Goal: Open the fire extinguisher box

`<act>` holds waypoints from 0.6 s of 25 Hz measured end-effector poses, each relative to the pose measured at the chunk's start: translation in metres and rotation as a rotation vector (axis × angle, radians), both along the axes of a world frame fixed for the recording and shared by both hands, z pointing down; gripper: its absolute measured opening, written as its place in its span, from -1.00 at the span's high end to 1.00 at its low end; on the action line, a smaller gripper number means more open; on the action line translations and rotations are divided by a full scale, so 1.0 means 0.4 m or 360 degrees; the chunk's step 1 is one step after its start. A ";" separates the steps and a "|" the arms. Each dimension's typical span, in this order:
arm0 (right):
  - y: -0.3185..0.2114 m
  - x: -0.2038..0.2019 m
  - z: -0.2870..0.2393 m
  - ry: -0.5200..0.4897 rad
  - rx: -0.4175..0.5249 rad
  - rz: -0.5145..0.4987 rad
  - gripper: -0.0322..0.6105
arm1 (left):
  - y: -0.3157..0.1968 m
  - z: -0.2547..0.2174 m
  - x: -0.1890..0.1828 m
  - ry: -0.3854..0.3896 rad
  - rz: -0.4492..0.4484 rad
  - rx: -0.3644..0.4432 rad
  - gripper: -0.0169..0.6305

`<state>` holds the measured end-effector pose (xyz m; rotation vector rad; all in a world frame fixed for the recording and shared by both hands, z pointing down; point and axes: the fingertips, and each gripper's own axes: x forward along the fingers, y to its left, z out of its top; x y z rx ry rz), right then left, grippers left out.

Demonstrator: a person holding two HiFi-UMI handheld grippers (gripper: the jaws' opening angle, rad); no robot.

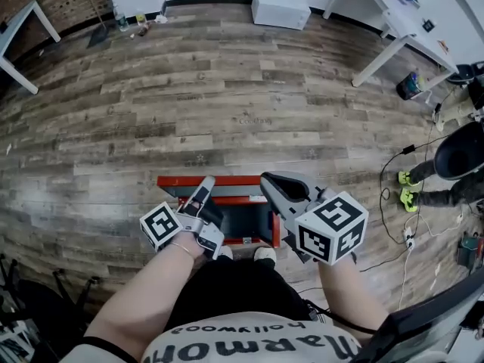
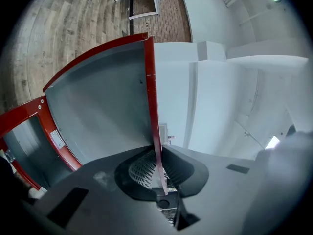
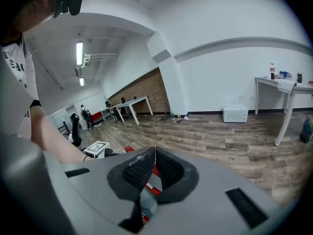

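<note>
Stands over the fire extinguisher box [image 1: 234,181] on the plank floor [image 1: 227,89], both bare forearms [image 1: 144,301] reaching forward and down. Holds the left gripper [image 1: 206,181] about level, clenched on the red edge [image 2: 149,82] of the box door [image 2: 98,106]; that edge runs straight out from between the pads. Holds the right gripper [image 1: 266,178] tilted downward just to the right of the left one, over the box's right side, jaws pressed together on nothing.

Counted: two grippers, two marker cubes [image 1: 160,225], one box, one door, two shoes [image 1: 224,254] behind the claws at the box's near edge.

Only in the left gripper view: the pinch itself, and the door's grey inner panel left of the jaws. Only in the right gripper view: a brick wall [image 3: 146,89], tables [image 3: 129,104] and people [image 3: 83,112] far beyond the jaws.
</note>
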<state>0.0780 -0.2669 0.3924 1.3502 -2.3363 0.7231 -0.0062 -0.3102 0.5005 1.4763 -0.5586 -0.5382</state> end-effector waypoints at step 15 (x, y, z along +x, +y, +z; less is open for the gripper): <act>-0.194 0.083 -0.007 -0.0041 -0.0001 -0.0307 0.87 | -0.058 0.008 0.015 -0.0035 -0.0211 -0.0076 0.86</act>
